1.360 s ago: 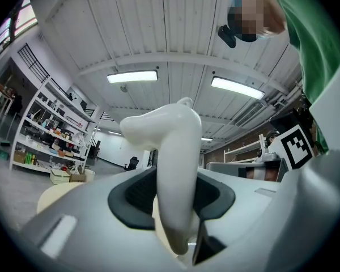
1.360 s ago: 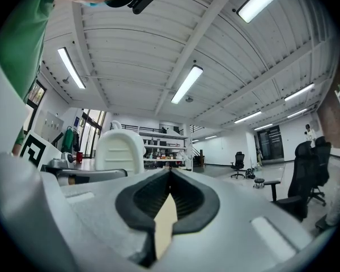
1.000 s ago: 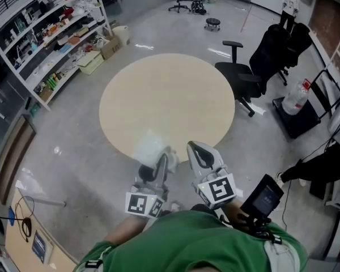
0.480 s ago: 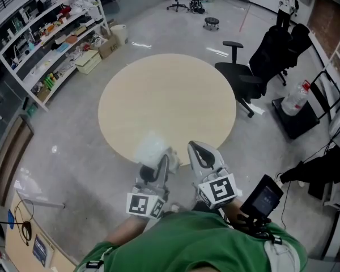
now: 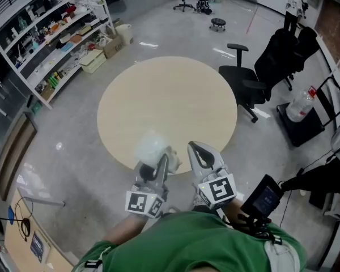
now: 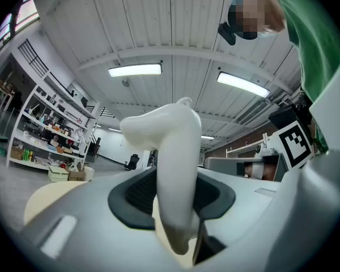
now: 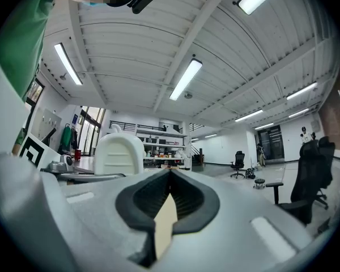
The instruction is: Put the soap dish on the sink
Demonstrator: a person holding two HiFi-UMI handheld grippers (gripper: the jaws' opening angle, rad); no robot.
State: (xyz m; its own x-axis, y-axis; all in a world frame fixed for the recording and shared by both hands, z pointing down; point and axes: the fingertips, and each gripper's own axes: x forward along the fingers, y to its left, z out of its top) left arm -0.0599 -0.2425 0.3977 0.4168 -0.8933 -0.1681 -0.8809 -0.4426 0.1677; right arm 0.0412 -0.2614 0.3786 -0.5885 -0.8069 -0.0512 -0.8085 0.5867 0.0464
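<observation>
Carries the soap dish (image 6: 171, 152) pinched in the left hand-held gripper (image 5: 160, 164), clamped by its lower edge between the dark pads and left standing white and curved above the jaws, presumably for a steady hold in transit. Holds it up in the air, seen against the near edge of the round table (image 5: 170, 89) and resting on nothing. Holds the right hand-held gripper (image 5: 195, 151) clenched and empty just beside the left, tips together with only a sliver of table showing through the gap; probably kept close as a spare, ready to steady the dish at set-down. Points both roughly level, out ahead of the body. Shows no sink in any view, only the table, shelves (image 5: 51, 38) along the left wall and office chairs (image 5: 255, 75) to the right. Looks, on that evidence, like the carrying stage, with the placing not yet begun and the sink yet to be reached.
</observation>
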